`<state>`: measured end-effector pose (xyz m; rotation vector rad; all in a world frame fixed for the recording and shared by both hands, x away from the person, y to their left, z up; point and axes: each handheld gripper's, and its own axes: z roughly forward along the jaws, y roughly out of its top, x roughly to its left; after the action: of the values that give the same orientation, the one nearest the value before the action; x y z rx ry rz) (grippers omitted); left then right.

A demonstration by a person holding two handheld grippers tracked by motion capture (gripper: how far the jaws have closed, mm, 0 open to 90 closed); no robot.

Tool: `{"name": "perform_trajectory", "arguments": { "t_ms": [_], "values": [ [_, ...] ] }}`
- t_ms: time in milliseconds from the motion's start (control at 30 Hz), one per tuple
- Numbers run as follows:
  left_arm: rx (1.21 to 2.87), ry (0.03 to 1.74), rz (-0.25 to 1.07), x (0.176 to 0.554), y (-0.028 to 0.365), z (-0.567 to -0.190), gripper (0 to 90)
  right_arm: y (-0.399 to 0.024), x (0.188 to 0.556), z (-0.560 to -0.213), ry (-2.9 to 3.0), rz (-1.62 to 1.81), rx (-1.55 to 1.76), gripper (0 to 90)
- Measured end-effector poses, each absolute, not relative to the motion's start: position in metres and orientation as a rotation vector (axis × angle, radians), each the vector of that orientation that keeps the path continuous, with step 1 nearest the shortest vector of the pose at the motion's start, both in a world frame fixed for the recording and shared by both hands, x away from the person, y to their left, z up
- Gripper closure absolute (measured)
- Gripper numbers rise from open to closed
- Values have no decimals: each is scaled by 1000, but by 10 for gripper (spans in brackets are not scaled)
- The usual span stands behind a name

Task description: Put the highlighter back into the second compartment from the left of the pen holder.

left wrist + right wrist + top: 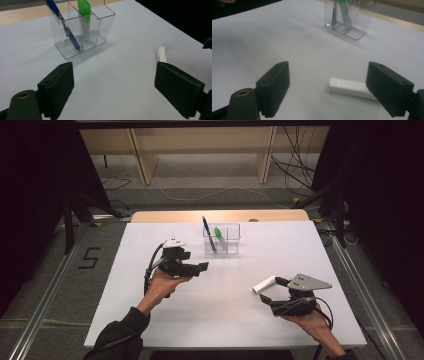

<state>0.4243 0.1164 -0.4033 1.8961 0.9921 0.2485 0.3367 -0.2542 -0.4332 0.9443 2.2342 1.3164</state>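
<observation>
Lying low in the right gripper view, the white marker rests flat on the table just ahead of the right gripper, whose jaws gape wide and empty. The left gripper gapes likewise. Farther up, the clear organizer already holds a blue pen and a green marker, so I judge this piece is what remains.

My right tongs' jaw hides one end of the white stick (its label unreadable); the blue pen runs off-frame.
</observation>
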Motion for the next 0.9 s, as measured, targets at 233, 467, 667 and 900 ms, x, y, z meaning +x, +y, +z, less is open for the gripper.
{"name": "perform_trajectory", "arguments": {
  "t_ms": [233,467,667,900],
  "values": [
    [1863,974,253,408,126,-408,153,-255,340,-435,2274,1260,909,199],
    [1852,945,272,390,131,-416,151,-256,343,-438,2334,1182,863,199],
    [1828,908,264,377,137,-417,150,-257,349,-440,2372,1140,848,199],
    [1848,896,285,372,138,-419,150,-259,353,-439,2404,1083,811,199]
  ]
}}
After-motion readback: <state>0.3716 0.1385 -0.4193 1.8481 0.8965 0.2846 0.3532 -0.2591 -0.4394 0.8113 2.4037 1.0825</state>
